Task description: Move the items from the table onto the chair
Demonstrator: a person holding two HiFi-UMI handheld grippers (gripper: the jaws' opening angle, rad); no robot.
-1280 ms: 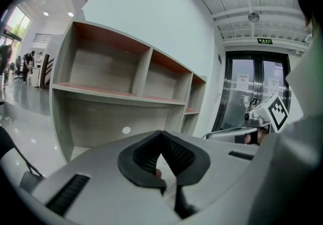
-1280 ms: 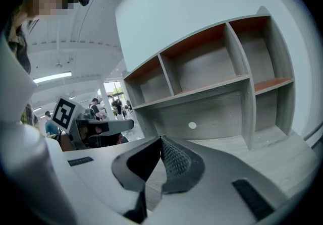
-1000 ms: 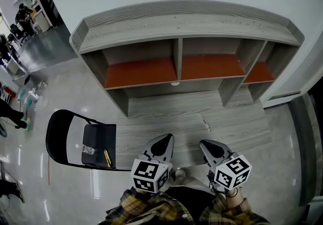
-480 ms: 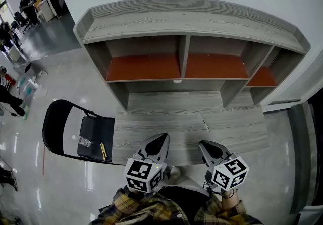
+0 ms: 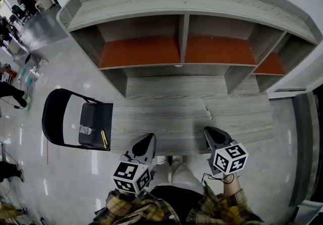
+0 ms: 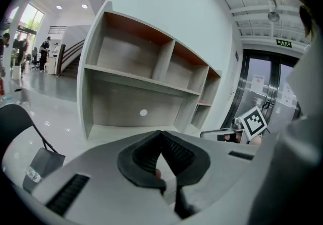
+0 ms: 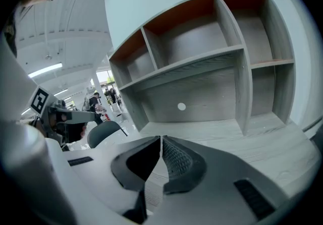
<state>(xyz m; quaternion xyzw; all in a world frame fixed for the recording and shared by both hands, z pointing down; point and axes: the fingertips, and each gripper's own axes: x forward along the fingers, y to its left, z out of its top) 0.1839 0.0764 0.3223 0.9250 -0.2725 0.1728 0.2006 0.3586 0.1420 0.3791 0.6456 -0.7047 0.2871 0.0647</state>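
Head view: at the bottom of the frame, the left gripper [image 5: 145,142] and right gripper [image 5: 212,134] hang over the near edge of a grey wooden table [image 5: 171,113], both with jaws together and nothing held. At left, a black chair [image 5: 99,114] carries a small bottle [image 5: 85,129] and a thin yellow item [image 5: 103,138] on its seat.

Left gripper view: jaws pressed together, empty; the chair sits at lower left.

Right gripper view: jaws closed on nothing, the table beyond them.
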